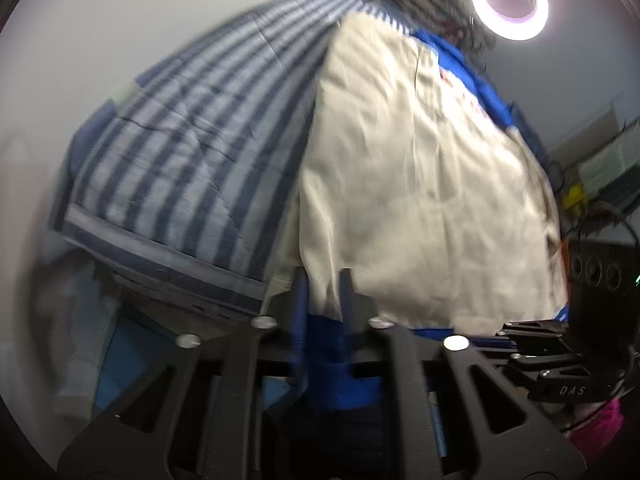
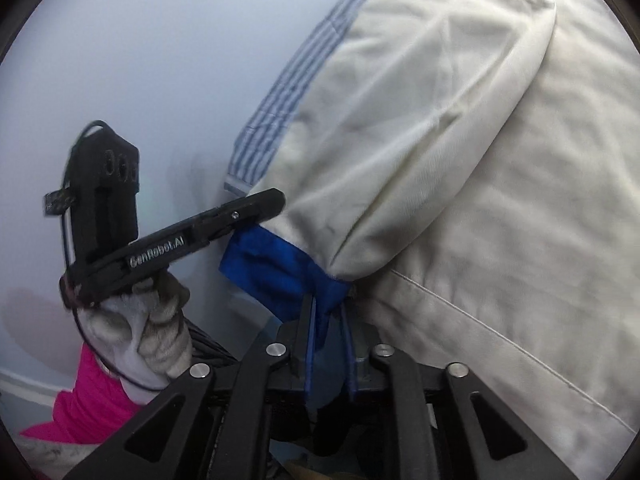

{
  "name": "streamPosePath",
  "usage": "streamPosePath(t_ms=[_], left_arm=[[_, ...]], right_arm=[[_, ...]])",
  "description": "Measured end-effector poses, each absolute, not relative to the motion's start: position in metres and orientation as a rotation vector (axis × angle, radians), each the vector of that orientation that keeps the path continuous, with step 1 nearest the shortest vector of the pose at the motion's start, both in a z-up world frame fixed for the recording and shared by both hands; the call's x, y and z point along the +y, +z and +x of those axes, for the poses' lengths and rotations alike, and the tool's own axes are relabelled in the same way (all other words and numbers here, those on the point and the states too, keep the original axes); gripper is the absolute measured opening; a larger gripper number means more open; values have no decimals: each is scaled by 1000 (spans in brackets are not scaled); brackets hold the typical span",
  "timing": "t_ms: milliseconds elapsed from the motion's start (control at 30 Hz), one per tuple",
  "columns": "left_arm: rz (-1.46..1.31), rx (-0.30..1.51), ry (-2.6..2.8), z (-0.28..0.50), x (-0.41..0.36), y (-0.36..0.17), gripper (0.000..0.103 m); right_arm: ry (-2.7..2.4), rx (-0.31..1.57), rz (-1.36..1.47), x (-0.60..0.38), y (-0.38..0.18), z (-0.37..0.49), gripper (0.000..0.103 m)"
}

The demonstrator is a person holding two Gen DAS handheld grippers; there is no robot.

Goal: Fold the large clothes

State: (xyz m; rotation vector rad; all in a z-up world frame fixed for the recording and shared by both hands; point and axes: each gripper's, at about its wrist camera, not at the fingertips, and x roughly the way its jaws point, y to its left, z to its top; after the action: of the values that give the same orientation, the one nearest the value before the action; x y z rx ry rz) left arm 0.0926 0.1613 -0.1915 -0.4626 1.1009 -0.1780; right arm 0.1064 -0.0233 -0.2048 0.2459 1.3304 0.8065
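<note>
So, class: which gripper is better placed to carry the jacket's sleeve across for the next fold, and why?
Probably the right gripper: its fingers pinch the blue cuff at the end of the cream sleeve. The left gripper grips the jacket's hem, better suited to anchoring the body.

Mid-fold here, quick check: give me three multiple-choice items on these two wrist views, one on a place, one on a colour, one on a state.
1. What does the cream jacket lie on?
A. a striped blue bedcover
B. a wooden floor
C. a glass table

2. What colour is the cuff at the end of the sleeve?
A. red
B. blue
C. green

3. What is the right hand-held gripper doing?
A. hanging open and clear of all cloth
B. closed on the cuff
C. holding a hanger

Key: 1 A, the striped bedcover spreads out beside and beyond the jacket. 2 B, blue cloth sticks out of the cream sleeve. 3 B, the blue cloth runs down between its narrow-set fingers.
</note>
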Motion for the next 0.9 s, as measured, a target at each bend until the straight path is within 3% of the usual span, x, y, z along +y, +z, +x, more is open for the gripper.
streamPosePath(t_ms=[33,67,233,900], left_arm=[[-495,1075,-174,90,170,-187,41],[-518,1056,-167,88,177,-185,42],[-639,1079,-170,98,201,-195,43],[-750,1176,-206,101,202,-232,43]], right_arm=[[797,1300,227,-28,-195,105,22],[792,1278,218,-32,-189,105,23],[767,1174,183,-40,-159,108,23],[739,1234,64,13,-213,133,28]])
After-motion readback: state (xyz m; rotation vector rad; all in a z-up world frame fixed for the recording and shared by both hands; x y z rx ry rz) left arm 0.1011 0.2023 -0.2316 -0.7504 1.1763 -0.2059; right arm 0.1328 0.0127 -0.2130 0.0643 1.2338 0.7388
